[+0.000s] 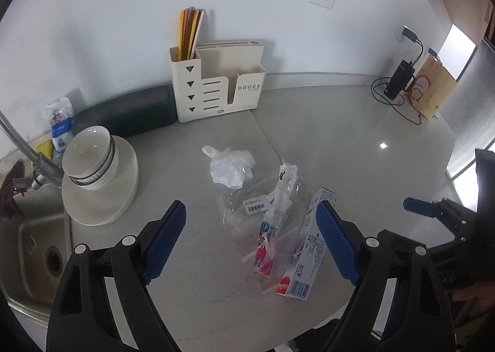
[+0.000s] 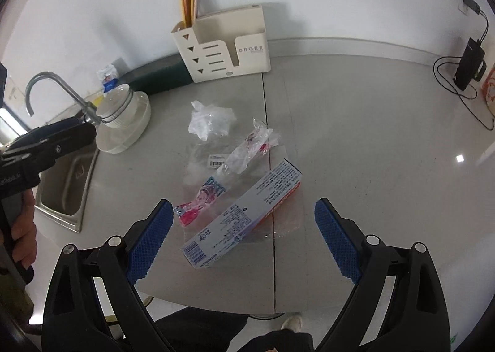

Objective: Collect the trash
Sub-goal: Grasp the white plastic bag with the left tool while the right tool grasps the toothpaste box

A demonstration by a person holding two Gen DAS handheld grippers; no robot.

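Note:
Trash lies on the grey counter: a crumpled clear plastic bag [image 1: 229, 167] [image 2: 208, 119], a pink and blue toothbrush wrapper [image 1: 272, 228] [image 2: 222, 178], a flat clear bag with a barcode label [image 1: 255, 206] [image 2: 218, 160], and a white, blue and red toothpaste box [image 1: 306, 256] [image 2: 244, 212]. My left gripper [image 1: 250, 234] is open and empty above the wrapper. My right gripper [image 2: 243, 237] is open and empty above the box. The right gripper's blue finger [image 1: 420, 208] shows at the right edge of the left wrist view.
A cream utensil holder [image 1: 216, 85] [image 2: 222, 45] stands at the wall. Stacked white bowls [image 1: 96, 172] [image 2: 123, 116] sit beside the steel sink [image 1: 27, 246] [image 2: 66, 184] and tap [image 2: 52, 89]. A black charger [image 1: 399, 79] and a cardboard box [image 1: 433, 89] stand far right.

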